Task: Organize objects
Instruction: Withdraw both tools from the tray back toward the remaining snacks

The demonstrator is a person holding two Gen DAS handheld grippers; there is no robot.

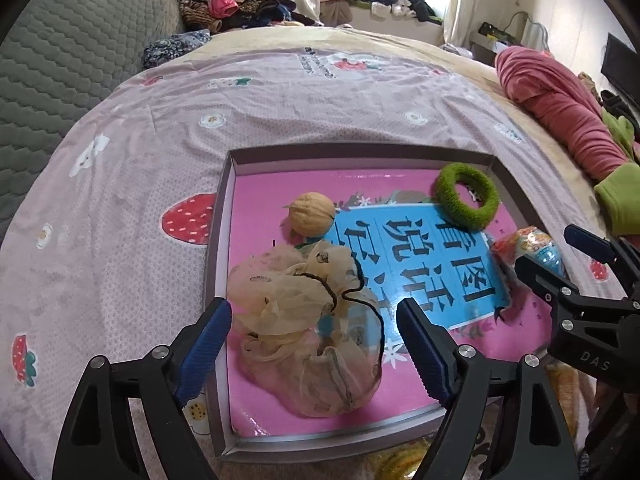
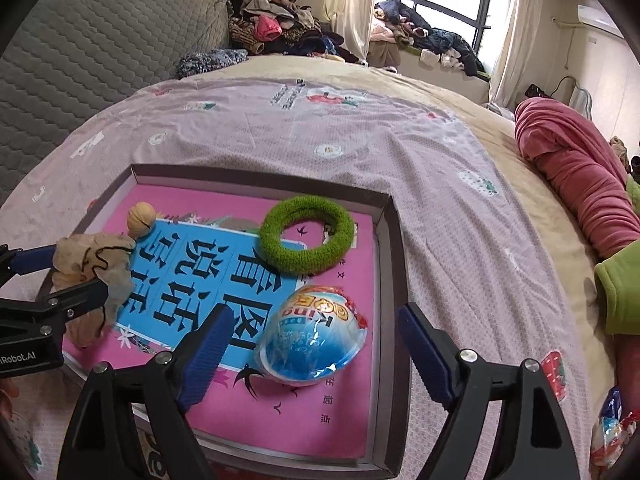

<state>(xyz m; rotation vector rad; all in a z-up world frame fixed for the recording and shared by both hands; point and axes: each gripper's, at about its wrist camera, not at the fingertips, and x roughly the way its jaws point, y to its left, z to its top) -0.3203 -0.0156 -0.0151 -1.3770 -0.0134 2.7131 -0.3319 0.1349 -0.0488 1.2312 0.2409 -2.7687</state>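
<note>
A shallow box tray (image 1: pixel 224 216) (image 2: pixel 390 248) with a pink and blue printed floor lies on the bed. In it are a walnut (image 1: pixel 312 214) (image 2: pixel 141 218), a green fuzzy ring (image 1: pixel 467 194) (image 2: pixel 307 232), a beige mesh pouch with a black cord (image 1: pixel 308 332) (image 2: pixel 94 276) and a blue and orange foil-wrapped egg (image 2: pixel 314 338) (image 1: pixel 536 246). My left gripper (image 1: pixel 314 336) is open, its fingers on either side of the pouch. My right gripper (image 2: pixel 314 344) is open, its fingers on either side of the egg.
The tray rests on a pink strawberry-print sheet (image 1: pixel 160 128) over a beige bed. A grey quilted headboard (image 1: pixel 60 60) stands at left. A rolled red garment (image 1: pixel 560 96) and green cloth (image 2: pixel 620 292) lie at right. Clothes are piled (image 1: pixel 240 0) behind. Another wrapped snack (image 2: pixel 610 428) lies at lower right.
</note>
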